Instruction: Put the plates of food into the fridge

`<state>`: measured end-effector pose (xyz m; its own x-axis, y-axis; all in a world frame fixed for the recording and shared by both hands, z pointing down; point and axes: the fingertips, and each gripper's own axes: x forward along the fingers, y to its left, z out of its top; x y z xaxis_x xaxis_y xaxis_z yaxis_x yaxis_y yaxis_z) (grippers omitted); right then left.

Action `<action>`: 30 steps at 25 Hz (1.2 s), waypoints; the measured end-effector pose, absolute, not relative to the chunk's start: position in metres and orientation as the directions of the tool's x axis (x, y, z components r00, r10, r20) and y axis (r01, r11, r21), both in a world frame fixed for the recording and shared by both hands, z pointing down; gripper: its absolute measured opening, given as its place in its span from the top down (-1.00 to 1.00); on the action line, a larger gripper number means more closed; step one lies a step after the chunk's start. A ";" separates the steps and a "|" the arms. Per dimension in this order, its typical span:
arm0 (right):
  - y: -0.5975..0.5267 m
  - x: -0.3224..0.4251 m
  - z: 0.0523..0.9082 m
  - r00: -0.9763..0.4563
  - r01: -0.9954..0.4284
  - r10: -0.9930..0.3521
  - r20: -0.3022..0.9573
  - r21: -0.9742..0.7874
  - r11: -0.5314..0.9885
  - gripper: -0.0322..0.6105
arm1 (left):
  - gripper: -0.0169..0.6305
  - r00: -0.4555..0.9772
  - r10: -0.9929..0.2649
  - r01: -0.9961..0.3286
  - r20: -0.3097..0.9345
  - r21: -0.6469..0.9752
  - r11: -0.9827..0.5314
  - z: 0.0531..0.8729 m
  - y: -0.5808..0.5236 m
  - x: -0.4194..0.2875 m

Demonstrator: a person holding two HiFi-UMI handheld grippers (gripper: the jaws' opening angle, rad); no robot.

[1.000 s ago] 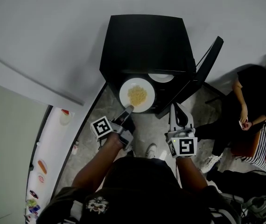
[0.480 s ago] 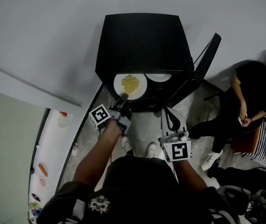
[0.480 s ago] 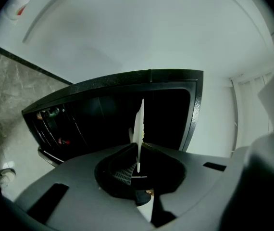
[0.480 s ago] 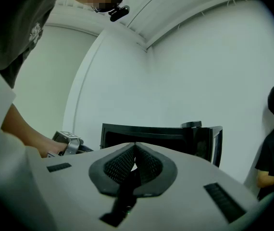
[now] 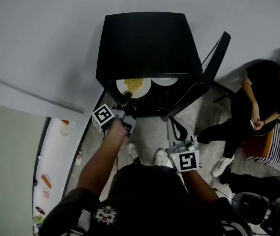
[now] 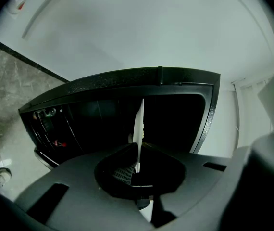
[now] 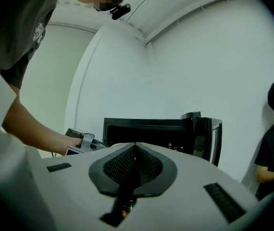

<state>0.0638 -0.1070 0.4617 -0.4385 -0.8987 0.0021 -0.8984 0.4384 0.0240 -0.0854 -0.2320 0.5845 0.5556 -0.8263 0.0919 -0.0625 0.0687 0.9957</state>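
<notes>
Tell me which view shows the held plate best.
Head view: the plate shows its round face and food at the fridge mouth. The left gripper view shows only its thin edge between the jaws. The right gripper view shows none clearly.

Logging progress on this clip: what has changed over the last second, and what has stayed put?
The left tongs, shut on the rim of the plate of food, carried it forward, so it is now partly under the fridge top, beside the second plate. Unchanged: that grip, the open door, the second plate inside, the right tongs shut and empty.
</notes>
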 end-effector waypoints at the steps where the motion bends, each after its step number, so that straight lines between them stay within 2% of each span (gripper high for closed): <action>1: -0.107 0.064 0.462 -0.437 -0.899 -0.899 0.002 0.023 0.437 0.83 | 0.83 0.549 -0.831 -0.061 0.092 0.996 0.070 0.585 -0.234 -0.086; 30: -0.111 0.070 0.464 -0.420 -0.907 -0.907 0.005 0.014 0.420 0.83 | 0.83 0.394 -0.910 -0.063 0.131 0.991 0.115 0.597 -0.273 -0.088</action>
<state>0.0704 -0.1114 0.4636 -0.4203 -0.9074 0.0048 -0.9073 0.4203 0.0136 -0.0880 -0.2728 0.5968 0.3936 -0.9099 0.1307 -0.0634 0.1149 0.9913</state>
